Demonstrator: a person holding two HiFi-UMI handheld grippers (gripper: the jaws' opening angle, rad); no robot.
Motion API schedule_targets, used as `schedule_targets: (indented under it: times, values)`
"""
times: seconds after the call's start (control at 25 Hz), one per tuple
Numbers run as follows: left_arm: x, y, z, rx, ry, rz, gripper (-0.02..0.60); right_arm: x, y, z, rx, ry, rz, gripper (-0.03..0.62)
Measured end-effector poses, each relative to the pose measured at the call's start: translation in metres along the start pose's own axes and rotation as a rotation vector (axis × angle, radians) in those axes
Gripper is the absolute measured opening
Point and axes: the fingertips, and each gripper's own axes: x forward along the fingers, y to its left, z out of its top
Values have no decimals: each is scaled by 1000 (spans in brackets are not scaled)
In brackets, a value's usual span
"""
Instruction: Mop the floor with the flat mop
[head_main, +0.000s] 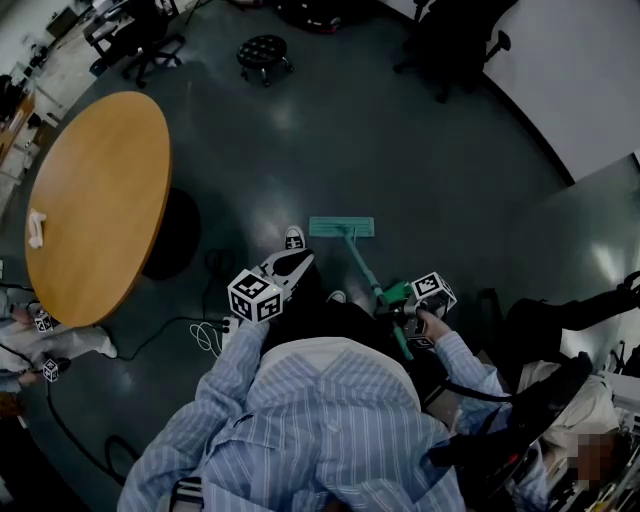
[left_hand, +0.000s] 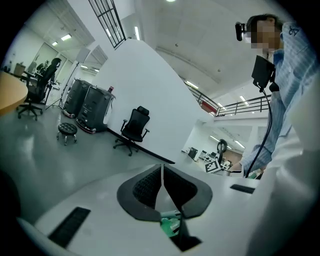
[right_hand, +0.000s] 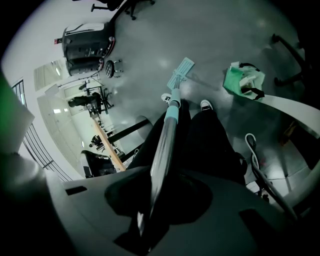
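The flat mop's teal head (head_main: 341, 227) lies flat on the grey floor just ahead of the person's shoes (head_main: 293, 238). Its handle (head_main: 372, 283) slants back to my right gripper (head_main: 397, 303), which is shut on it. In the right gripper view the grey handle (right_hand: 163, 145) runs from between the jaws of the right gripper (right_hand: 159, 172) down to the mop head (right_hand: 180, 73). My left gripper (head_main: 298, 263) hovers left of the handle, apart from it. In the left gripper view the left gripper (left_hand: 161, 174) points across the room, its dark pads pressed together with nothing between them.
A round wooden table (head_main: 95, 200) stands at the left. A black stool (head_main: 263, 50) and office chairs (head_main: 450, 45) are farther off. White cables (head_main: 205, 335) lie on the floor beside the person. A green bag (right_hand: 242, 82) sits at the right.
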Motion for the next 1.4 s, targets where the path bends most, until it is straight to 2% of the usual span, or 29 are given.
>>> schedule_targets:
  times: [0.24, 0.52, 0.76, 0.92, 1.08, 1.4]
  values:
    - [3, 3, -11, -8, 37, 37, 9, 4, -2, 6, -11, -3, 12, 91]
    - [7, 4, -13, -5, 51, 37, 9, 15, -2, 12, -48, 0, 15, 94]
    - [7, 9, -1, 12, 49, 39, 9, 17, 13, 18, -23, -25, 60, 95]
    - [5, 14, 8, 13, 24, 61, 9, 23, 16, 34, -32, -32, 48, 95]
    - [10, 28, 14, 1, 25, 71, 9, 27, 42, 49, -28, -42, 49, 95]
    - [38, 75, 23, -1, 96, 75, 9, 31, 94, 106, -20, -59, 75, 95]
